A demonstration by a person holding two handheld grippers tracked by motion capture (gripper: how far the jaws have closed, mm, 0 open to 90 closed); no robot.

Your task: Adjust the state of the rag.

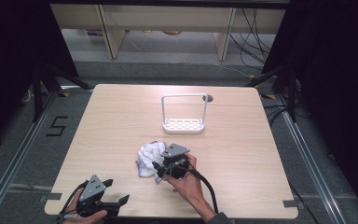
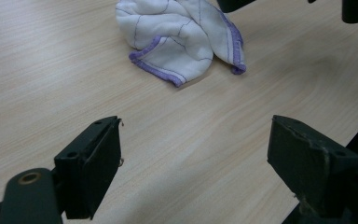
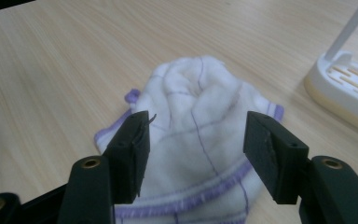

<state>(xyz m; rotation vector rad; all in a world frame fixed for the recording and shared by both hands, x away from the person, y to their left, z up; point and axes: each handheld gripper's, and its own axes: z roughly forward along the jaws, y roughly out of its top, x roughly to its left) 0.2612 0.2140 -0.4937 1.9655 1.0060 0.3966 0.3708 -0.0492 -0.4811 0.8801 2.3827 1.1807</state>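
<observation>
A crumpled white cloth with purple edging (image 1: 148, 156) (image 2: 177, 37) (image 3: 200, 116) lies near the middle of the light wooden table (image 1: 121, 121). My right gripper (image 1: 157, 168) (image 3: 196, 128) hangs just over the cloth's near edge, held by a hand from the lower right. Its jaws stand apart with the cloth below and between them, and the pads do not press on it. My left gripper (image 1: 117, 190) (image 2: 196, 135) rests at the table's front left, open, with bare wood between its jaws and the cloth well ahead of it.
A small white rack with a tall wire handle (image 1: 184, 122) (image 3: 347, 88) stands behind the cloth, toward the table's far side. Black frame legs and cables flank the table. The front edge runs close under the left gripper.
</observation>
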